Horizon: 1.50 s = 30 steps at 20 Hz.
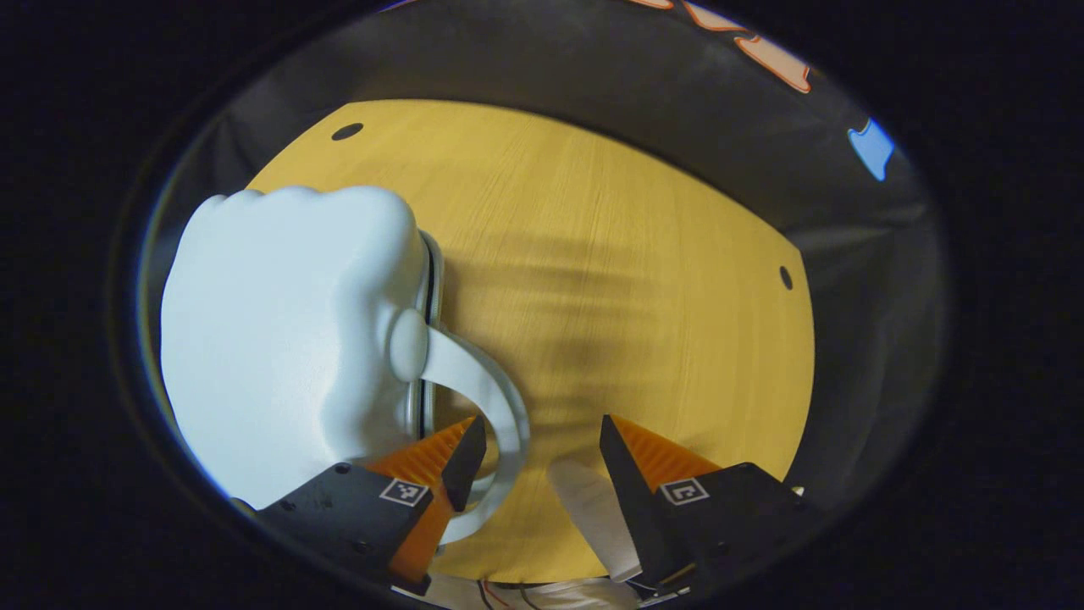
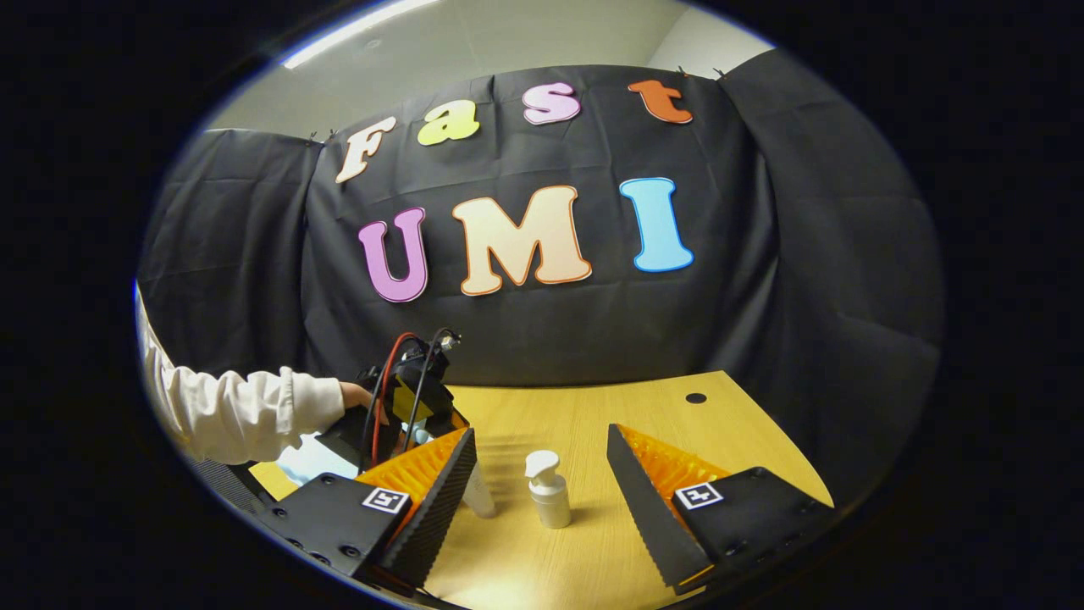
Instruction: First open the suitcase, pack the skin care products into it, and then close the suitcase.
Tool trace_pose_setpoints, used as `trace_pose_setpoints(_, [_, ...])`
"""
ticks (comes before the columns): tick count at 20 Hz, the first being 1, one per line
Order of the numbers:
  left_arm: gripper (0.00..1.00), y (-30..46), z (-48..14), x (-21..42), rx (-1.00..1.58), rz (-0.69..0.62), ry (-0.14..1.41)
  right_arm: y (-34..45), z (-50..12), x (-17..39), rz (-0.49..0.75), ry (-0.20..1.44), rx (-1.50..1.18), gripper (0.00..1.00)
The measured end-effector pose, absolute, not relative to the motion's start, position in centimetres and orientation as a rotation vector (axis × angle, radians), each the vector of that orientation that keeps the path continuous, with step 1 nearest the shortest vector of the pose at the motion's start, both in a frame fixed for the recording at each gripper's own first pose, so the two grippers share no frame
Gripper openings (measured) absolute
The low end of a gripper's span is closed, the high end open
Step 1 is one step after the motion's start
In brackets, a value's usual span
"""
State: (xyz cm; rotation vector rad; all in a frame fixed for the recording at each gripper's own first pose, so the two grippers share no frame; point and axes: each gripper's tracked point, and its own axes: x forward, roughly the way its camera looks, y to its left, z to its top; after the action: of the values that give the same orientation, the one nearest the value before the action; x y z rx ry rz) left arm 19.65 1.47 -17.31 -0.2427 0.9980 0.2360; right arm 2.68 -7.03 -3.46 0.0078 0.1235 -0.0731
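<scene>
Left gripper view: left gripper (image 1: 535, 453) released, straddling the handle (image 1: 495, 407) of a shut pale suitcase (image 1: 279, 339).
Right gripper view: right gripper (image 2: 540, 470) released, pump bottle (image 2: 548, 490) standing on the tabletop (image 2: 644, 407).

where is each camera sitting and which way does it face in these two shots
Left gripper view: rides the left gripper, looking steeply down at the yellow wooden table and the pale blue hard-shell suitcase; its own open fingers straddle the case's white loop handle.
Right gripper view: rides the right gripper, looking level across the table at a small white pump bottle and the black cloth wall; its own fingers are open, and a white sleeve shows.
Shared: the table, suitcase and left gripper.
</scene>
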Motion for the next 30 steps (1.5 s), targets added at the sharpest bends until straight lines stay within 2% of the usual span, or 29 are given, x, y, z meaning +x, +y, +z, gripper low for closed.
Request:
trace_pose_setpoints(4, [0.76,1.6,-18.9,19.7,-0.211,0.256,1.080,-8.0,-3.1,2.6,-0.094,0.114,0.010,0.98])
trace_pose_setpoints(6, [0.69,1.9,-19.8,19.5,-0.236,0.267,1.116,-8.6,-3.2,2.4,-0.108,0.116,0.011,0.98])
trace_pose_setpoints(8, [0.52,2.7,-20.1,19.4,-0.259,0.292,1.122,-9.2,-3.2,2.3,-0.119,0.115,0.014,0.98])
trace_pose_setpoints(9, [0.32,3.0,-20.1,19.5,-0.266,0.296,1.122,-9.4,-3.2,2.3,-0.124,0.117,0.015,0.98])
trace_pose_setpoints(10, [0.32,3.3,-20.1,19.4,-0.274,0.294,1.123,-9.6,-3.3,2.4,-0.128,0.119,0.017,0.98])
trace_pose_setpoints(11, [0.24,3.5,-20.0,19.4,-0.275,0.292,1.125,-9.7,-3.4,2.5,-0.130,0.122,0.019,0.98])
trace_pose_setpoints(12, [0.21,3.3,-20.0,19.5,-0.289,0.278,1.124,-9.8,-3.6,2.5,-0.130,0.126,0.022,0.98])
trace_pose_setpoints(13, [0.13,3.2,-20.0,19.4,-0.294,0.272,1.129,-9.8,-3.6,2.7,-0.128,0.130,0.024,0.98])
trace_pose_setpoints(15, [0.08,3.1,-20.0,19.4,-0.293,0.259,1.135,-9.6,-3.6,2.8,-0.124,0.127,0.020,0.98])
trace_pose_setpoints(21, [0.06,2.7,-16.9,18.8,-0.283,0.194,1.099,-8.8,-4.1,3.3,-0.101,0.136,0.011,0.98])
trace_pose_setpoints(30, [0.05,3.5,-3.4,12.3,-0.357,-0.006,0.921,-6.6,-4.0,3.9,-0.049,0.138,-0.011,0.98])
